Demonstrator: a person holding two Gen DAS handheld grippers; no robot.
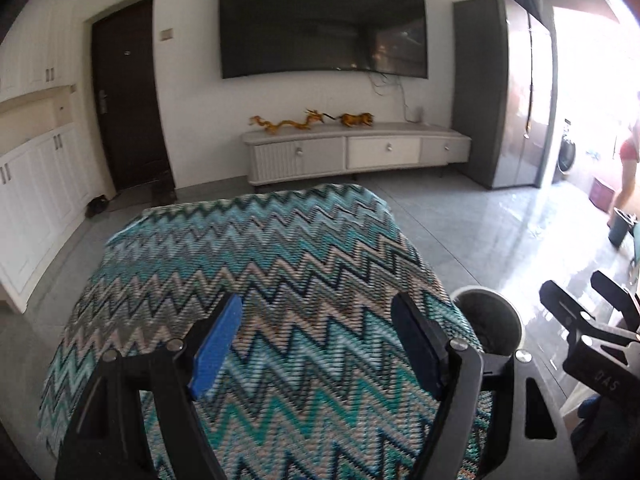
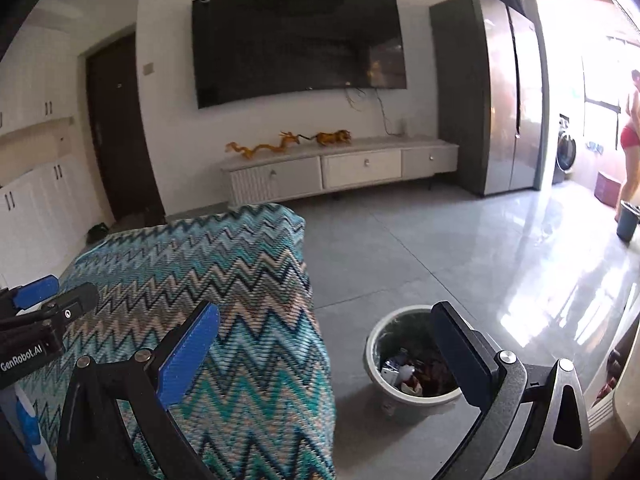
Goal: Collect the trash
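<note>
A round white trash bin (image 2: 374, 354) stands on the floor right of the table and holds several scraps of trash (image 2: 404, 372). It also shows in the left wrist view (image 1: 490, 320). My left gripper (image 1: 320, 340) is open and empty over the zigzag-patterned tablecloth (image 1: 260, 264). My right gripper (image 2: 328, 348) is open and empty, spanning the table's right edge and the bin. The right gripper also shows at the right of the left wrist view (image 1: 592, 300). The left gripper appears at the left of the right wrist view (image 2: 52, 296). No loose trash shows on the cloth.
The zigzag-covered table (image 2: 224, 280) fills the near left. Grey tile floor (image 2: 420, 248) lies beyond. A TV cabinet (image 2: 340, 168), wall TV (image 2: 296, 44) and fridge (image 2: 496, 92) stand at the back. A person (image 2: 630, 140) and a dark bucket (image 2: 628, 220) are far right.
</note>
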